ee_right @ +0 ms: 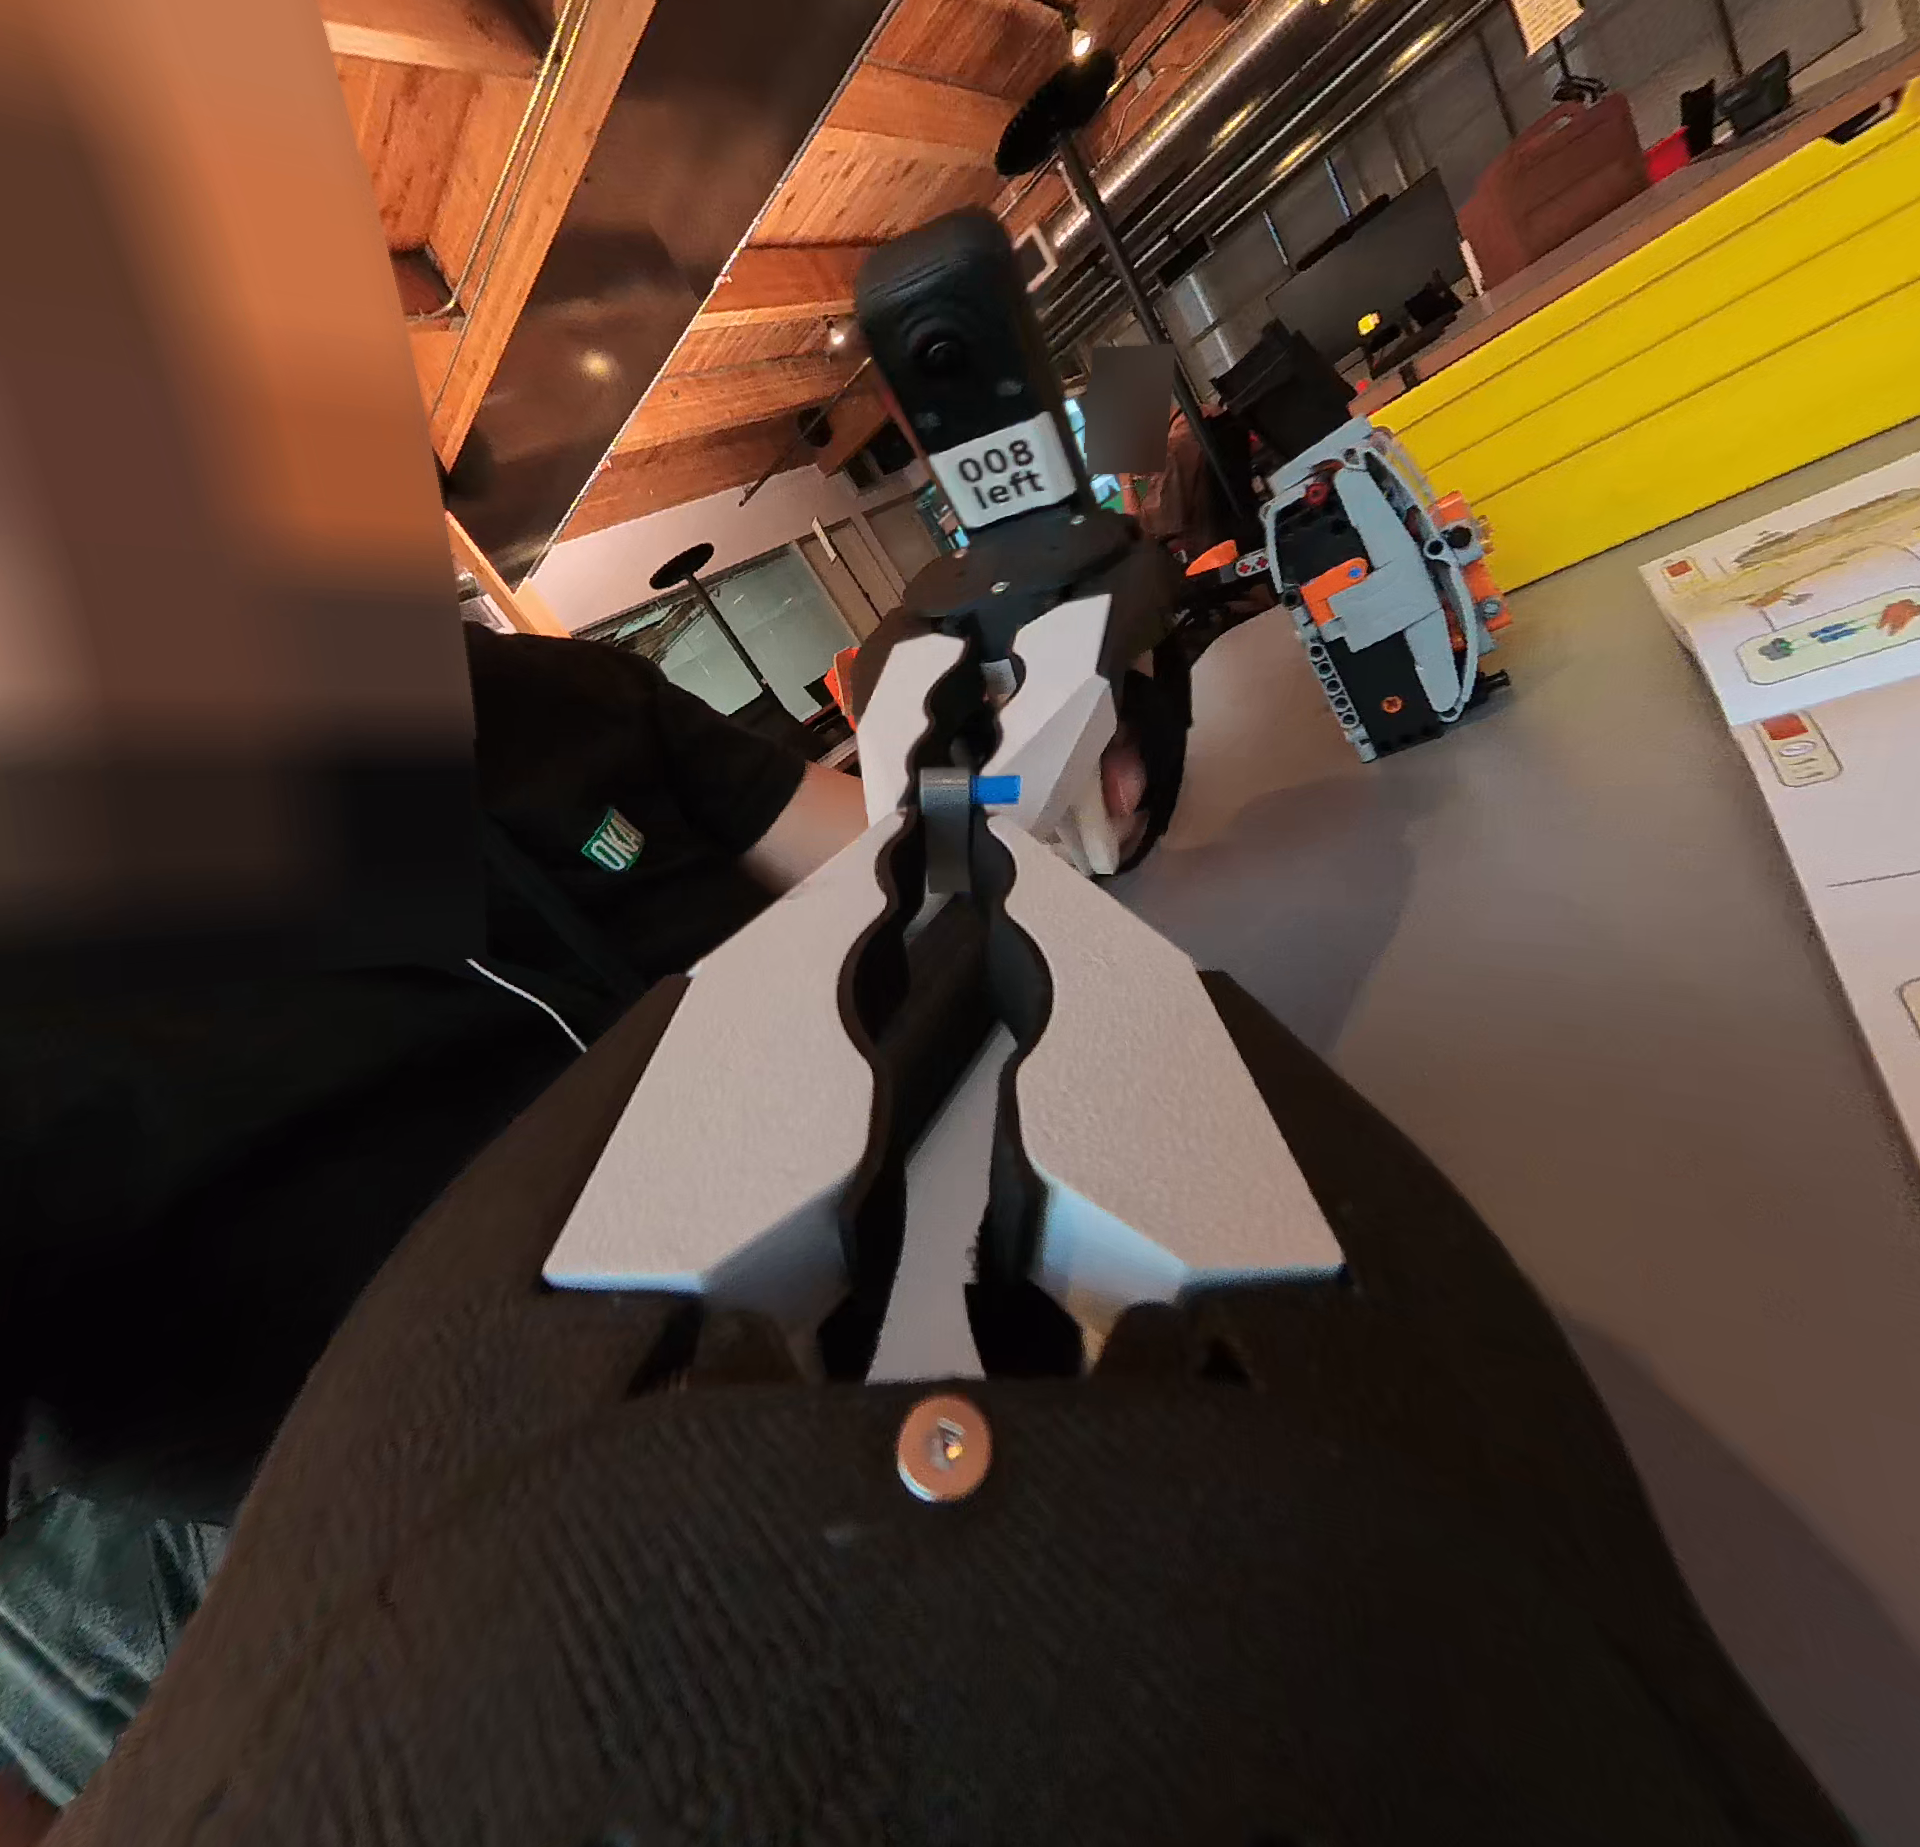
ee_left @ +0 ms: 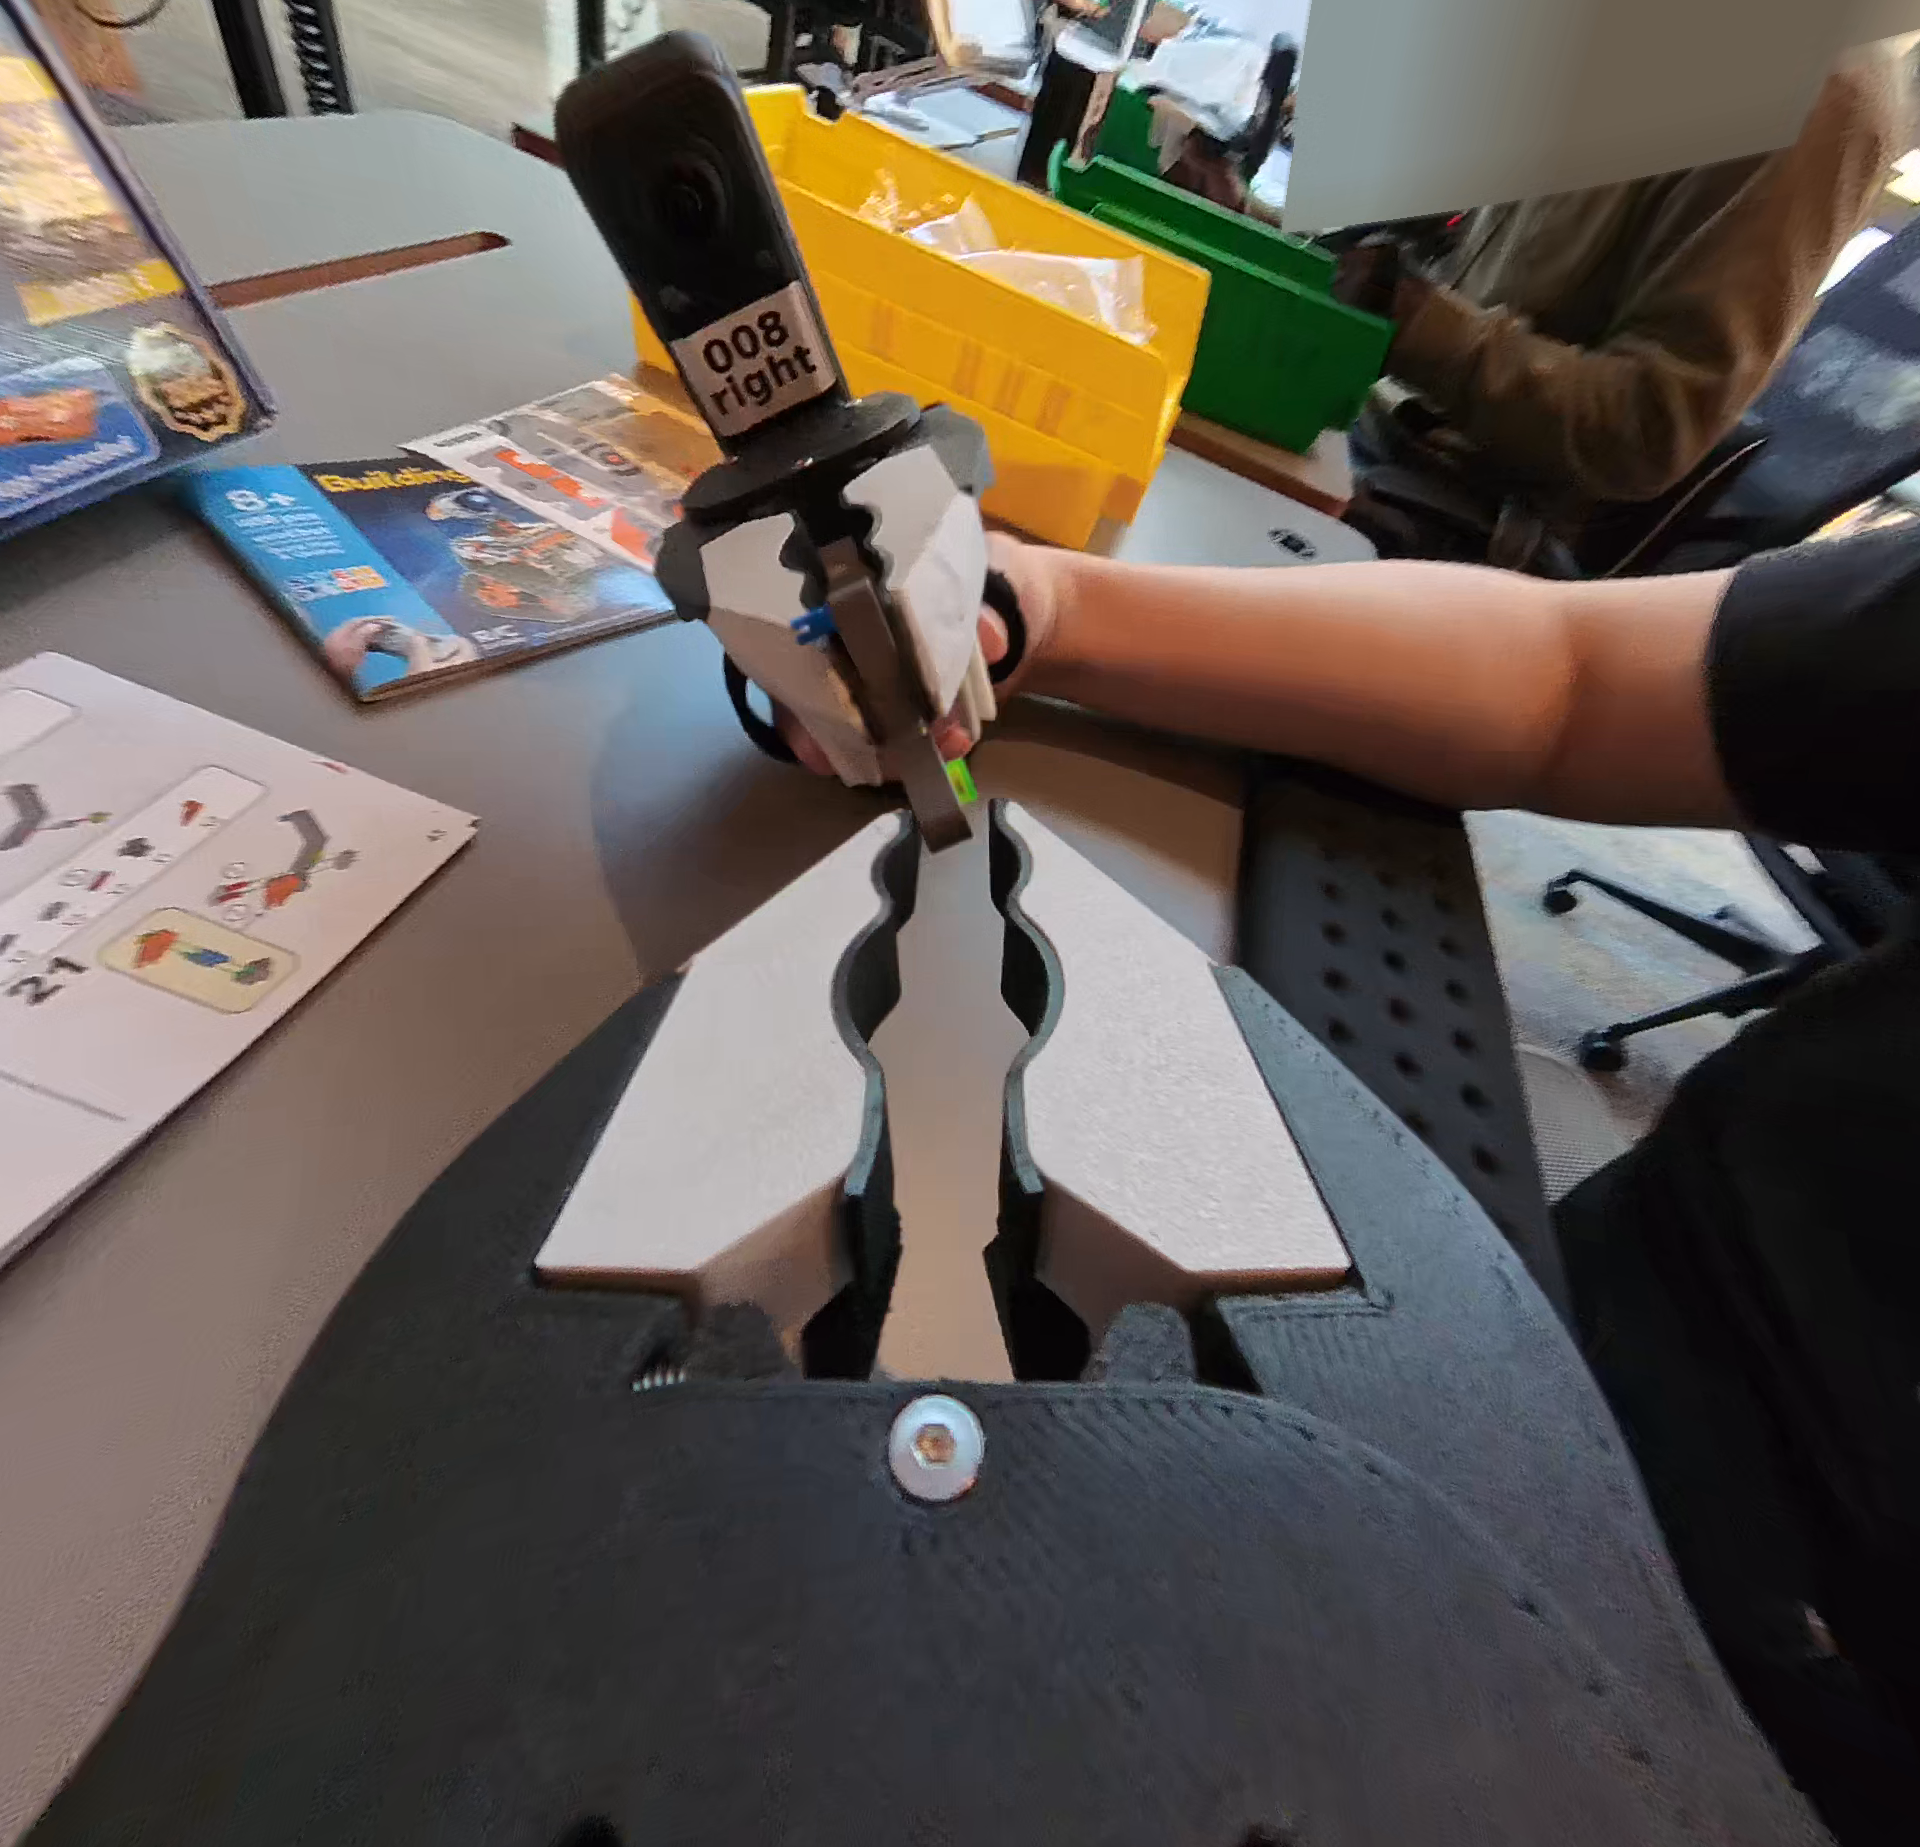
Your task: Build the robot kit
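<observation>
Beam [ee_left: 878,654], likely stiff and light, is sitting pinched in my right tool [ee_right: 951,829]; narrow left tool [ee_left: 951,815] is flanking its 12 o'clock end, grip unclear.

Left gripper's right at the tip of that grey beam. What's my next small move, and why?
Probably ease the left gripper forward a touch. The right gripper clamps the grey beam, whose free end, near its green pin, only just reaches the left's parted fingertips; closing now would likely catch little.
</observation>
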`<control>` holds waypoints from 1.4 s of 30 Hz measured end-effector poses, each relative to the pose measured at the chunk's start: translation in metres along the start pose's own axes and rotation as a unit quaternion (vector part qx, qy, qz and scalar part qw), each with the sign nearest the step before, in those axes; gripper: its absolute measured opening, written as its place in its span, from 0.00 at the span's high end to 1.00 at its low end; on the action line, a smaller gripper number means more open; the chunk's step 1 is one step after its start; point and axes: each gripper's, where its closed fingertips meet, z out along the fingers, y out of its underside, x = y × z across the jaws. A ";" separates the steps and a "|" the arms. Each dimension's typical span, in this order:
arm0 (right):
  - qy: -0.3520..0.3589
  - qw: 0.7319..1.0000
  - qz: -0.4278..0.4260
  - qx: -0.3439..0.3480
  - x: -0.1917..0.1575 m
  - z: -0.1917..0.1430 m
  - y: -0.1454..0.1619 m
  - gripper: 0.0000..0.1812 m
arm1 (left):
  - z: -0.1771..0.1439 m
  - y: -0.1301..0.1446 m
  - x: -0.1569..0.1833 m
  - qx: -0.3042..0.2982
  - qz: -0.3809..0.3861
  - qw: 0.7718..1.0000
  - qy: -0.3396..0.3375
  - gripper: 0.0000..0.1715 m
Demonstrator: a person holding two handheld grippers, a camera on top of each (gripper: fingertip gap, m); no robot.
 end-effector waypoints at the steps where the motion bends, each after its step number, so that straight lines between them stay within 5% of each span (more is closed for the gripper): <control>1: 0.001 1.000 -0.006 -0.002 -0.001 0.001 0.001 0.96 | -0.001 -0.001 0.002 0.005 -0.016 1.000 0.013 0.93; 6: 0.024 0.999 -0.032 -0.018 0.003 0.004 0.005 0.96 | -0.003 -0.004 0.000 0.012 -0.052 0.998 0.024 0.89; 16: 0.068 0.997 -0.002 -0.034 0.017 0.004 0.008 0.94 | -0.006 0.004 -0.017 -0.034 0.042 0.994 -0.090 0.94; 20: 0.145 0.989 -0.016 -0.034 0.028 -0.005 0.001 0.82 | -0.010 0.002 -0.025 -0.028 0.035 0.992 -0.117 0.94; 27: 0.250 0.966 -0.060 0.018 0.032 -0.024 -0.030 0.85 | -0.012 0.010 -0.045 -0.045 0.043 0.981 -0.186 0.94; 34: 0.215 0.949 -0.206 -0.105 0.026 -0.020 0.003 0.80 | 0.003 0.020 -0.028 -0.081 0.084 0.981 -0.154 0.94; 36: 0.197 0.951 -0.222 -0.092 0.019 -0.019 0.000 0.81 | 0.005 0.023 -0.023 -0.087 0.081 0.983 -0.139 0.94; 39: 0.151 0.961 -0.195 -0.122 0.007 -0.016 0.013 1.00 | 0.007 0.025 -0.018 -0.091 0.075 0.986 -0.120 0.94; 42: 0.181 0.951 -0.215 -0.131 0.013 -0.020 0.012 1.00 | 0.008 0.025 -0.014 -0.091 0.068 0.988 -0.108 0.94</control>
